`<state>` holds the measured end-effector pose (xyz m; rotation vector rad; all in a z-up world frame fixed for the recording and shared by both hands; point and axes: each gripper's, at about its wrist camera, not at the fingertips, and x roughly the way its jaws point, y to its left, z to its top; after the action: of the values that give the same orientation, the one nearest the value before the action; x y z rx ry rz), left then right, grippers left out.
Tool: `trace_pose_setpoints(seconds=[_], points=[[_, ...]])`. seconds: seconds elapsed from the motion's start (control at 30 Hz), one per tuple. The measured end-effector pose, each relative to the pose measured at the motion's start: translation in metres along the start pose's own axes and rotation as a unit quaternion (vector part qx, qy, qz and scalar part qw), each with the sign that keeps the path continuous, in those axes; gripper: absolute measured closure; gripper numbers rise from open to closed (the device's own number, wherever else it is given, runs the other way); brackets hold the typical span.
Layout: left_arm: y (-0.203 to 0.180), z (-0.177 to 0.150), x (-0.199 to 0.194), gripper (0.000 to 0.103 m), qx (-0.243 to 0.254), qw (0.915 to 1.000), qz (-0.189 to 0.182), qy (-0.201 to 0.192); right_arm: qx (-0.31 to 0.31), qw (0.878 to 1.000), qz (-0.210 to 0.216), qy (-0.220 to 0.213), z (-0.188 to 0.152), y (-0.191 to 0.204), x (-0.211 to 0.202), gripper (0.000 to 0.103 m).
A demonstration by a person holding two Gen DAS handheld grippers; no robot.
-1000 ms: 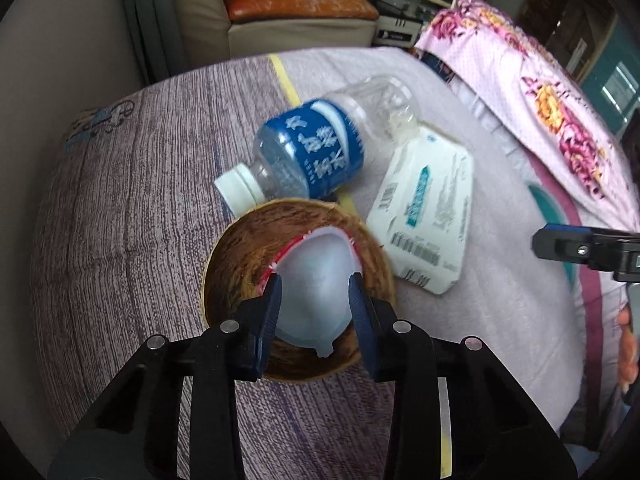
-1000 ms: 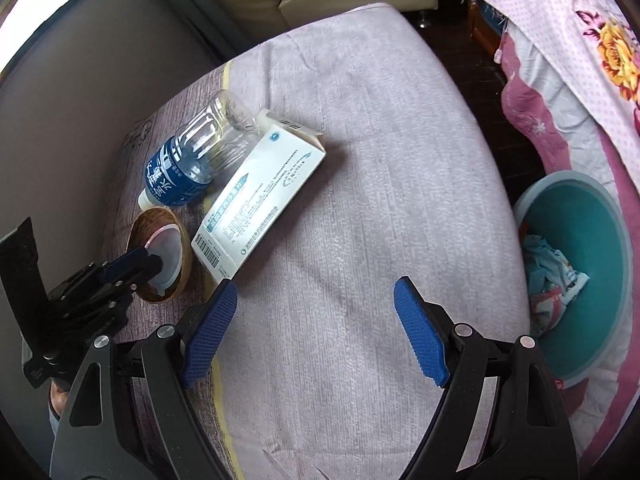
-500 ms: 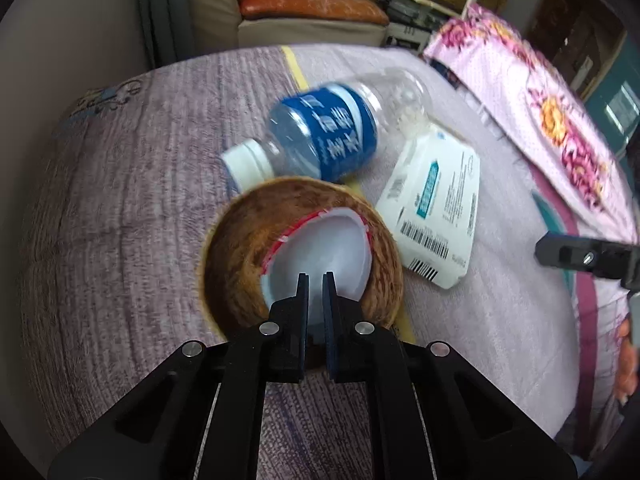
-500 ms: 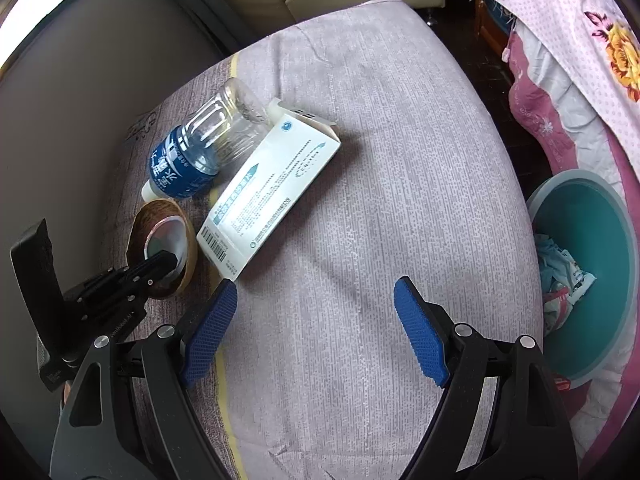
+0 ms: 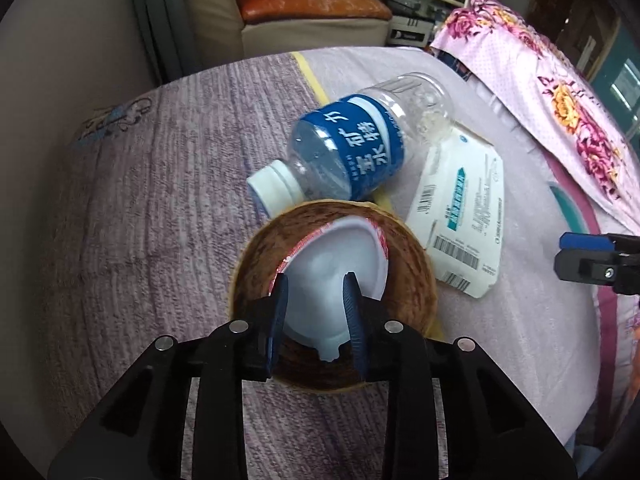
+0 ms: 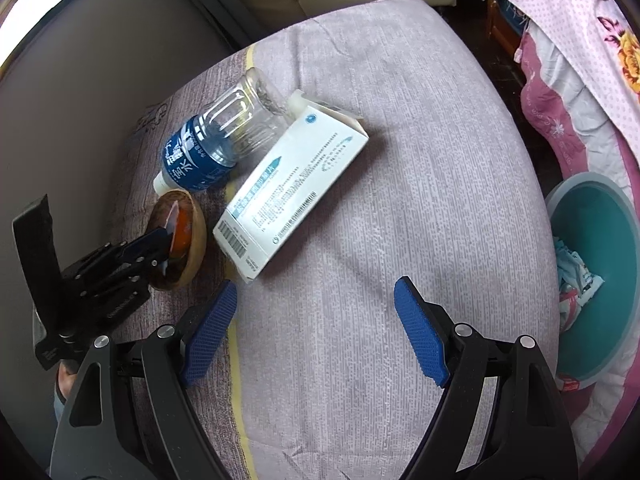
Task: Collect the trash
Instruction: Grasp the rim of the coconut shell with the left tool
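We're over a bed covered in a mauve, finely ribbed bedspread (image 6: 400,208) with a pale yellow stripe; a cream sofa with an orange cushion (image 5: 308,0) stands beyond its far end, and a pink floral quilt (image 5: 560,92) is heaped to the right. Down at the bedspread's right edge sits a round teal plastic basin (image 6: 616,240) with crumpled scraps already in it.

On the bedspread's left part rests a round brown woven bowl (image 5: 412,272), holding a white foil lid with a red edge (image 5: 340,264). Just behind the bowl lies a clear plastic water bottle with a blue label and white cap (image 5: 352,152), and beside that a flat white-and-teal cardboard box (image 6: 292,196).

The left gripper (image 5: 316,312) is down in the bowl, jaws opening, narrow, the lid between them. Half a second ago they were pinched nearly together on its lower edge. The right gripper (image 6: 316,328) hangs wide and empty over bare bedspread, unchanged.
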<state>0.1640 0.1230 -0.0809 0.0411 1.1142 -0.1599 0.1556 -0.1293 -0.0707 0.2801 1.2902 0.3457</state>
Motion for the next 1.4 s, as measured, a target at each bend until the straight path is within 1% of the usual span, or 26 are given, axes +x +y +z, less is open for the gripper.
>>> trace_pose_setpoints(seconds=[0.07, 0.13, 0.23, 0.3, 0.33, 0.37, 0.4, 0.43, 0.47, 0.5, 0.6, 0.77, 0.83, 0.9, 0.93, 0.97, 1.03, 1.13, 1.27, 1.33, 1.37, 1.4], points=[[0.002, -0.001, -0.005, 0.066, -0.001, 1.0000, 0.002, -0.009, 0.000, 1.000, 0.003, -0.001, 0.001, 0.001, 0.000, 0.026], [0.005, -0.002, -0.006, 0.066, 0.002, 0.9999, 0.004, -0.010, 0.000, 1.000, 0.005, 0.000, 0.002, 0.003, 0.001, 0.026], [0.006, -0.001, -0.003, 0.066, 0.004, 0.9999, 0.017, -0.002, 0.001, 1.000, 0.008, 0.003, 0.003, 0.003, 0.002, 0.026], [0.008, -0.002, -0.007, 0.066, -0.002, 0.9998, 0.017, -0.006, 0.002, 1.000, 0.009, 0.004, 0.002, 0.003, 0.002, 0.026], [0.009, -0.002, -0.011, 0.061, -0.006, 0.9998, 0.012, -0.012, 0.003, 1.000, 0.009, 0.004, 0.002, 0.003, 0.002, 0.026], [0.011, -0.002, -0.015, 0.049, -0.010, 0.9998, 0.006, -0.019, 0.003, 1.000, 0.009, 0.004, 0.002, 0.002, 0.002, 0.026], [0.013, -0.004, -0.022, 0.043, -0.012, 0.9995, 0.006, -0.030, 0.004, 1.000, 0.010, 0.004, 0.002, 0.002, 0.003, 0.026], [0.015, -0.005, -0.025, 0.034, -0.014, 0.9991, 0.014, -0.037, 0.005, 1.000, 0.010, 0.004, 0.002, 0.002, 0.003, 0.026], [0.017, -0.007, -0.028, 0.032, -0.017, 0.9986, 0.025, -0.043, 0.004, 1.000, 0.011, 0.004, 0.002, 0.002, 0.003, 0.026], [0.021, -0.009, -0.029, 0.032, -0.023, 0.9983, 0.032, -0.044, 0.003, 1.000, 0.012, 0.004, 0.002, 0.003, 0.003, 0.026], [0.034, -0.014, -0.027, 0.032, -0.050, 0.9978, 0.025, -0.034, 0.000, 1.000, 0.016, 0.006, 0.001, 0.003, 0.003, 0.026], [0.041, -0.014, -0.023, 0.032, -0.065, 0.9972, 0.031, -0.020, -0.008, 1.000, 0.018, 0.010, 0.001, 0.011, 0.004, 0.026], [0.035, -0.012, -0.029, 0.032, -0.062, 0.9972, 0.025, -0.033, -0.010, 1.000, 0.018, 0.007, 0.001, 0.013, 0.002, 0.026], [0.026, -0.010, -0.037, 0.032, -0.047, 0.9975, 0.024, -0.047, -0.010, 1.000, 0.017, 0.004, 0.002, 0.015, 0.002, 0.026], [0.020, -0.010, -0.039, 0.034, -0.038, 0.9978, 0.022, -0.049, -0.009, 1.000, 0.017, 0.004, 0.002, 0.015, 0.003, 0.026], [0.015, -0.010, -0.039, 0.045, -0.028, 0.9982, 0.018, -0.050, -0.008, 1.000, 0.016, 0.003, 0.002, 0.016, 0.003, 0.026], [0.009, -0.008, -0.037, 0.057, -0.017, 0.9989, 0.009, -0.042, -0.006, 1.000, 0.017, 0.002, 0.003, 0.015, 0.002, 0.026], [0.006, -0.006, -0.030, 0.058, 0.000, 0.9993, 0.013, -0.034, -0.005, 1.000, 0.018, 0.003, 0.004, 0.014, 0.003, 0.026], [0.009, -0.001, -0.009, 0.058, 0.005, 1.0000, 0.003, -0.001, -0.005, 1.000, 0.024, 0.007, 0.004, 0.011, 0.002, 0.026], [0.005, -0.002, -0.001, 0.058, 0.016, 0.9998, 0.004, 0.009, -0.004, 1.000, 0.029, 0.006, 0.004, 0.011, 0.003, 0.026], [0.003, -0.004, 0.001, 0.060, 0.021, 0.9997, 0.003, 0.012, -0.003, 0.999, 0.033, 0.006, 0.005, 0.011, 0.003, 0.026], [-0.001, -0.006, 0.003, 0.065, 0.027, 0.9995, -0.001, 0.015, -0.002, 0.999, 0.038, 0.005, 0.005, 0.012, 0.003, 0.026]])
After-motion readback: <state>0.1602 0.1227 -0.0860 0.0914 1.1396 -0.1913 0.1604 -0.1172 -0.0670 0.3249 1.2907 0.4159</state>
